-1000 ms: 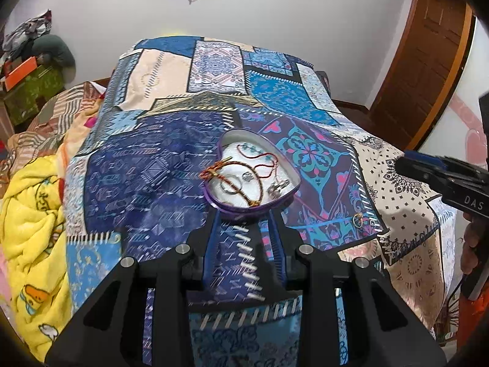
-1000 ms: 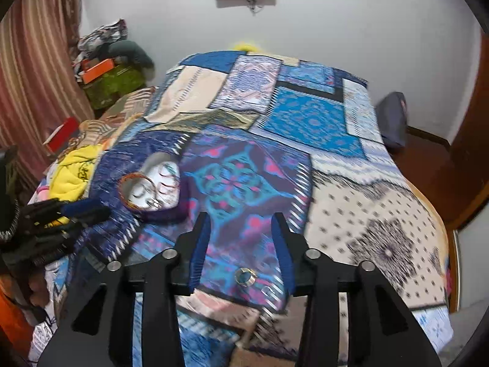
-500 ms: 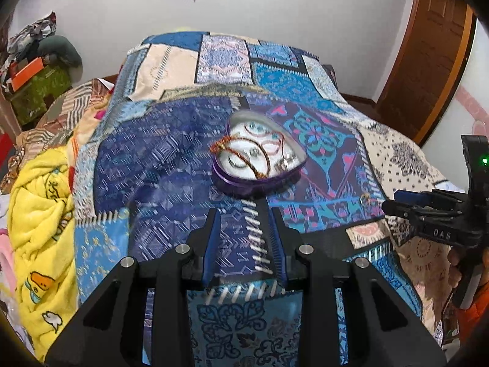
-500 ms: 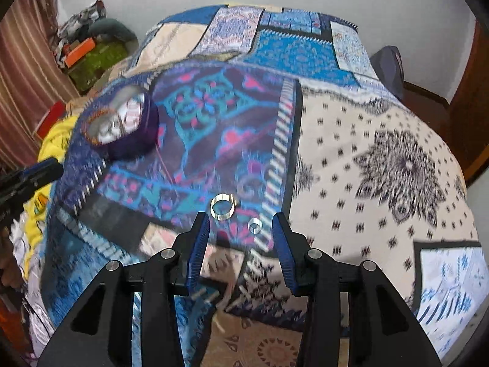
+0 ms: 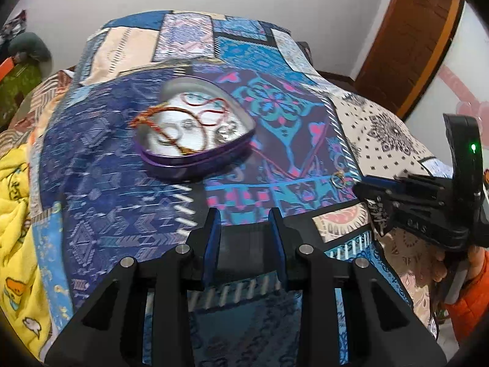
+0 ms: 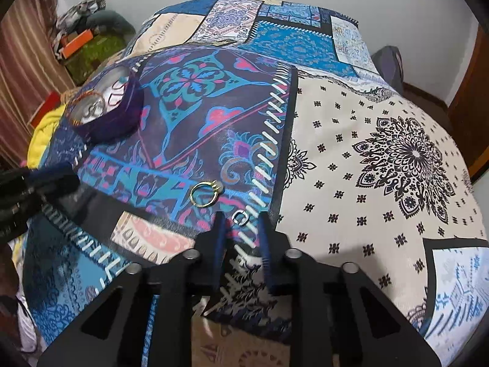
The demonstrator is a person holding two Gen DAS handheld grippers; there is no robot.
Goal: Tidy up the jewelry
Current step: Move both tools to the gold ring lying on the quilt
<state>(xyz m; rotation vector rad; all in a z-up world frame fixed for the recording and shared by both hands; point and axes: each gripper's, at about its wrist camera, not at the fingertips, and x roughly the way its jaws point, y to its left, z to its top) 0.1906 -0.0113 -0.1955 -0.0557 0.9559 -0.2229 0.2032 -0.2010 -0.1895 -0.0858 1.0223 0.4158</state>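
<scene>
The right tongs (image 6: 241,218) hang low over the patchwork bedspread (image 6: 366,153) with their jaws apart, a small silver ring (image 6: 240,217) lying on the cloth between the tips and a larger gold ring (image 6: 204,194) just beside it to the left. The left tongs (image 5: 243,218) are also spread and empty, held short of the purple heart-shaped tin (image 5: 195,140), which holds bangles and rings.

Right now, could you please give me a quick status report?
Both hand-held grippers open, empty; right one straddling small silver ring. Gold ring loose on bedspread. Heart-shaped tin open. Nothing in the way.
</scene>
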